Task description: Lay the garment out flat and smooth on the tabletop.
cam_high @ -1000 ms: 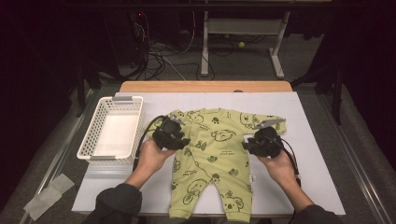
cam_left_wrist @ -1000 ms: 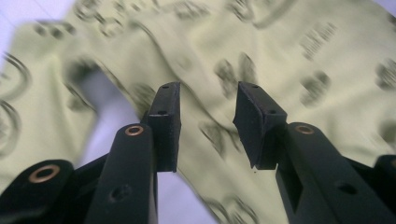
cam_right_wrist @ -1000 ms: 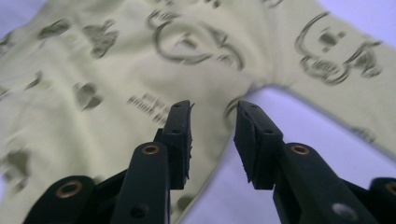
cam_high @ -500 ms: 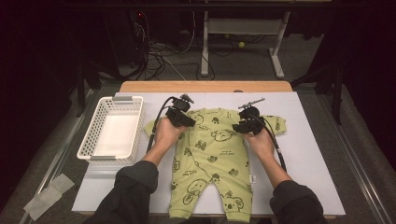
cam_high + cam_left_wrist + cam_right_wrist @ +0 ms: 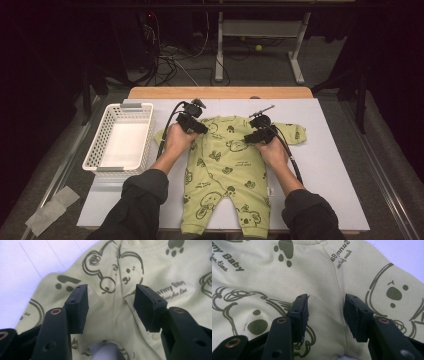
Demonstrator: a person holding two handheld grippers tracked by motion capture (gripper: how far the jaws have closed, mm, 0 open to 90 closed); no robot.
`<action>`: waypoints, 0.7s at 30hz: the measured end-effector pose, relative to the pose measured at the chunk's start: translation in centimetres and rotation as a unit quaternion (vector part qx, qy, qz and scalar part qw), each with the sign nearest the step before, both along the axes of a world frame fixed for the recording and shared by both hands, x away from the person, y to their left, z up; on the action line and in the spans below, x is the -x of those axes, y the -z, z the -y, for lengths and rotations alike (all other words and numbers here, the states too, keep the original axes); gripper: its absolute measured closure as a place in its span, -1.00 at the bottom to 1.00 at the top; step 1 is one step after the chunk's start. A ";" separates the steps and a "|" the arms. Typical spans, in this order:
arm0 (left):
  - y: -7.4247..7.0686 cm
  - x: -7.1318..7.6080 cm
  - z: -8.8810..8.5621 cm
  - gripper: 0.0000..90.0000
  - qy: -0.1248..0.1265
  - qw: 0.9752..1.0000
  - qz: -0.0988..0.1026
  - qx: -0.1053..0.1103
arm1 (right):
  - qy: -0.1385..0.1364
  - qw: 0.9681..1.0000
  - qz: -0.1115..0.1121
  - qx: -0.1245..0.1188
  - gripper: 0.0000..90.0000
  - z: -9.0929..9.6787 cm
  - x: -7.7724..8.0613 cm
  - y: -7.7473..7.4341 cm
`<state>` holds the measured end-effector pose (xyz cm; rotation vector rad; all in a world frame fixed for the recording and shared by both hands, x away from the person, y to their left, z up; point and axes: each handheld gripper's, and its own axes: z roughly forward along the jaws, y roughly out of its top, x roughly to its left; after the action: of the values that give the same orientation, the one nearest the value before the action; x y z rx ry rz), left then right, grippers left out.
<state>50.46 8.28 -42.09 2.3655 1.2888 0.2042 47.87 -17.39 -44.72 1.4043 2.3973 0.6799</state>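
High view shows your left gripper (image 5: 196, 121) and right gripper (image 5: 260, 131) over the green baby romper's (image 5: 225, 175) shoulders, jaws just opening, spread, pinching nothing.

- Both hands now sit at the shoulders of the green baby romper (image 5: 222, 165); a second ago they were down at its waist.
- The left tongs (image 5: 196, 122) have just been opening, with flat fabric between the jaws and no fold pinched.
- The right tongs (image 5: 261, 131) have been opening too, over the seam.
- The romper now lies spread flatter on the bench (image 5: 330, 170), its upper body wider.
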 end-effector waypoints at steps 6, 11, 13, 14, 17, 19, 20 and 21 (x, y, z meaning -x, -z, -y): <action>0.6 -0.5 0.3 -0.05 0.003 1.000 -0.029 -0.009 | -0.003 1.000 0.002 0.009 0.21 -0.2 0.1 0.0; 0.6 -0.6 0.2 -0.05 0.004 0.999 -0.030 -0.012 | -0.005 1.000 0.002 0.012 0.28 -0.2 0.1 0.0; 0.4 -0.6 0.0 -0.05 0.001 1.000 -0.026 -0.011 | -0.003 1.000 0.003 0.011 0.33 0.0 0.0 0.0; 0.3 -0.7 -0.1 -0.05 -0.002 1.000 -0.023 -0.010 | -0.004 1.000 0.002 0.009 0.34 0.0 0.0 0.0; 0.1 -0.8 -0.4 -0.05 -0.007 1.000 -0.015 -0.015 | -0.004 1.000 0.002 0.012 0.34 0.0 -0.1 0.0; 0.2 -0.9 -0.6 -0.05 -0.010 1.000 -0.019 -0.014 | -0.003 1.000 0.001 0.013 0.34 -0.1 -0.1 -0.1; 0.4 -1.0 -0.6 -0.05 -0.010 1.000 -0.024 -0.014 | -0.003 1.000 0.001 0.013 0.34 -0.1 -0.1 -0.1; 0.6 -1.1 -0.5 -0.05 -0.008 0.999 -0.034 -0.013 | -0.002 1.000 0.000 0.014 0.34 -0.1 -0.1 -0.1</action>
<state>51.51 8.78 -42.71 2.4033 1.3456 0.1481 47.94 -17.28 -44.65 1.3886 2.4013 0.6448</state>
